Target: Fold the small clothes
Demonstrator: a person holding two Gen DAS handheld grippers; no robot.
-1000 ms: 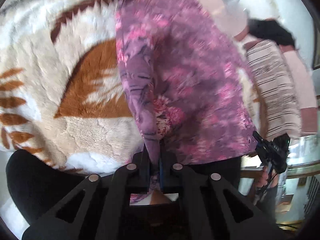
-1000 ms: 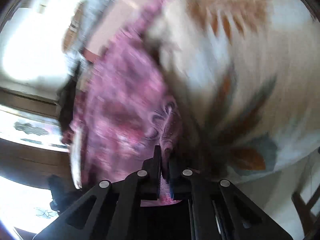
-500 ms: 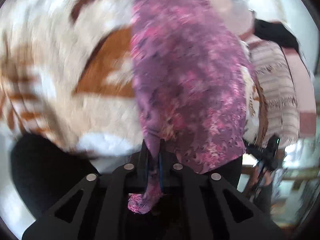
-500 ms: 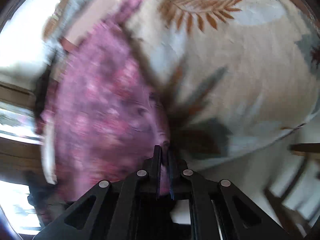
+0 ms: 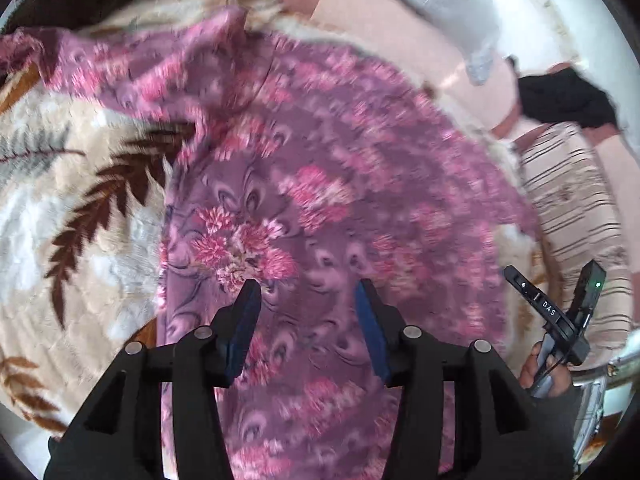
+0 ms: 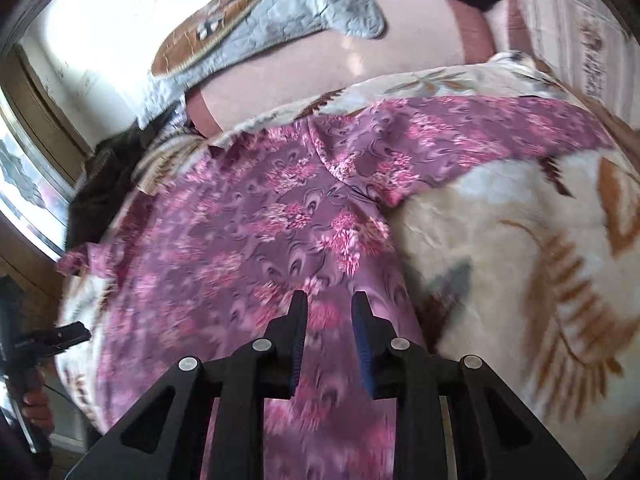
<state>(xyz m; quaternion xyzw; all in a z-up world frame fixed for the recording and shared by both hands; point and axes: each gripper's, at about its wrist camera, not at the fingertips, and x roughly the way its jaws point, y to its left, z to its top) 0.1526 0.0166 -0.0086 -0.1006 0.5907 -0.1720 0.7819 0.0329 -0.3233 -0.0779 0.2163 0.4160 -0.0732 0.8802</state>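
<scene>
A purple garment with pink flowers (image 5: 320, 184) lies spread flat on a cream blanket with brown leaf prints (image 5: 80, 208). One sleeve reaches out to the upper left in the left wrist view. My left gripper (image 5: 306, 294) is open and empty just above the garment's lower part. In the right wrist view the same garment (image 6: 256, 232) lies spread with a sleeve to the upper right, and my right gripper (image 6: 329, 304) is open and empty over its lower edge. The right gripper also shows at the right edge of the left wrist view (image 5: 560, 312).
A pink pillow (image 6: 320, 64) and a grey quilted cushion (image 6: 280, 4) lie beyond the garment. A striped cloth (image 5: 572, 208) and a black item (image 5: 564, 100) lie at the right. The blanket (image 6: 520, 248) extends to the right of the garment.
Both grippers were shut on the garment's edge and holding it up; now both are open and the garment lies spread flat on the blanket.
</scene>
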